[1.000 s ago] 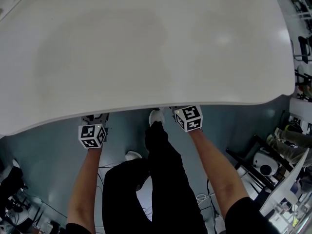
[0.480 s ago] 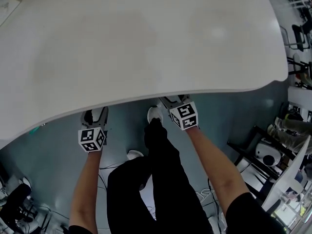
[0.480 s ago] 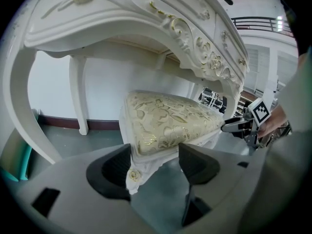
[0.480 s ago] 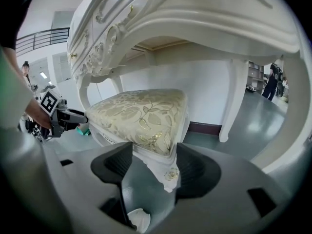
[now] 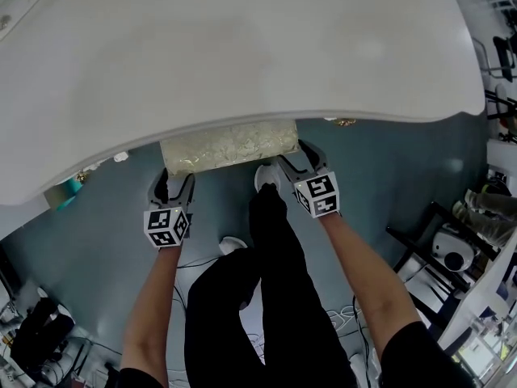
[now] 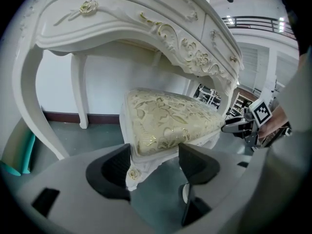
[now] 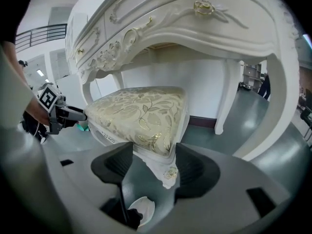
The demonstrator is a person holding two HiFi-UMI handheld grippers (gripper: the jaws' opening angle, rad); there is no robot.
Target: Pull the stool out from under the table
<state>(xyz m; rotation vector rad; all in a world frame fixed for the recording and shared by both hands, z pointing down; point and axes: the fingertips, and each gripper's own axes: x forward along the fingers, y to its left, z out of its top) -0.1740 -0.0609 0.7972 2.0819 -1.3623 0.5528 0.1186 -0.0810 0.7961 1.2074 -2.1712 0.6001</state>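
Head view: the stool (image 5: 230, 144) pokes a little way out from under the table's (image 5: 242, 47) front edge; the rest hides beneath. Left gripper view: the left tongs (image 6: 153, 162) pinch the stool's near corner (squeezing from both sides). Right gripper view: the right tongs (image 7: 152, 165) pinch the other near corner; pulling both evenly should slide it straight, I think; the stool's small label (image 7: 105, 136) is too blurry to read.

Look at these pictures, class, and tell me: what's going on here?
A person stands at a white table with a gripper in each hand. The left gripper and the right gripper each clamp a near corner of a cushioned stool. The stool is partly out: in the head view a strip of its seat shows past the table's edge, and the rest lies under the tabletop.
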